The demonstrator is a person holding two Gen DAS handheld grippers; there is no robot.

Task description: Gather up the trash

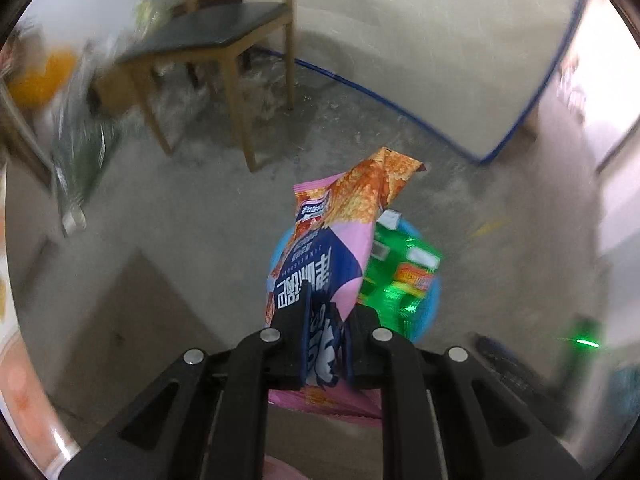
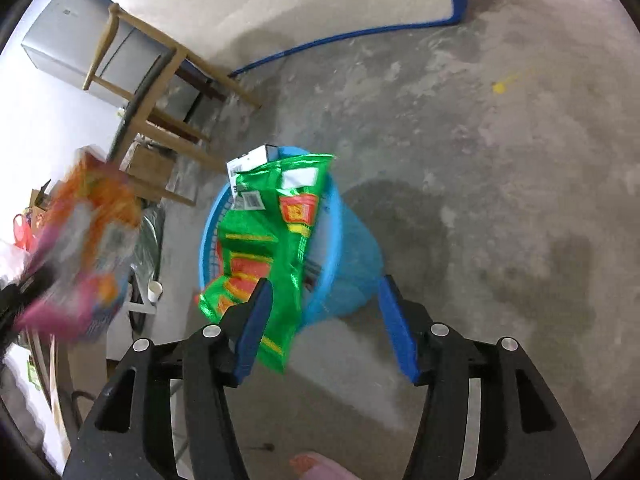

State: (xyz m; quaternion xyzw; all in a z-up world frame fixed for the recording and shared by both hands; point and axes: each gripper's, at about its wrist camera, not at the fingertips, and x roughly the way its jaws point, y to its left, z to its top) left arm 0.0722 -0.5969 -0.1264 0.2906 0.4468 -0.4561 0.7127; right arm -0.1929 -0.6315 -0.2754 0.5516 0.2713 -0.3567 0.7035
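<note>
Clearance around the bin mouth, both wrist views.

Blue bin (image 2: 352, 264) stands on bare concrete floor (image 2: 500, 200); floor to its right and far side is open, approach unobstructed there. Bin mouth is largely blocked: green snack bag (image 2: 264, 236) drapes across the opening and over the near rim, and a white box (image 2: 252, 160) juts above the far rim. Left side is crowded: wooden chair (image 2: 160, 92) and cardboard box (image 2: 146, 166) stand near the bin, clutter beyond. Pink-and-orange snack bag (image 1: 332, 256), clamped in the left gripper (image 1: 326, 320), hangs directly over the bin and fills the overhead path.
</note>
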